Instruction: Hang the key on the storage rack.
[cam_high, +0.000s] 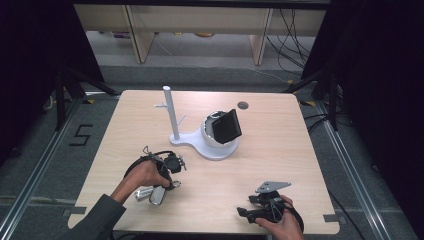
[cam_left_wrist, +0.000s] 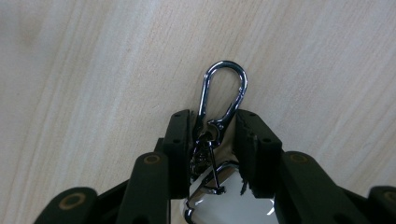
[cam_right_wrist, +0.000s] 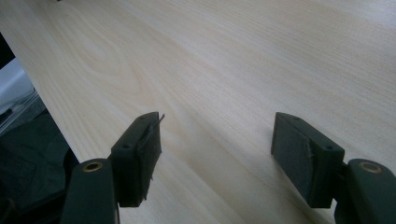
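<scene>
Between the two black pads of my left claw (cam_left_wrist: 212, 128) lies a chrome keychain: its carabiner clip (cam_left_wrist: 224, 91) projects just beyond the tips onto the tabletop (cam_left_wrist: 93, 70), and its shiny body (cam_left_wrist: 224, 203) sits further back. The pads flank the swivel link closely; I cannot tell whether they press on it. Near the tabletop's front edge I see my right claw (cam_right_wrist: 215, 140) with pads well apart and nothing between them, low over bare wood. Beyond my left claw stands a white stand (cam_high: 172, 112) with a black device (cam_high: 226, 125).
</scene>
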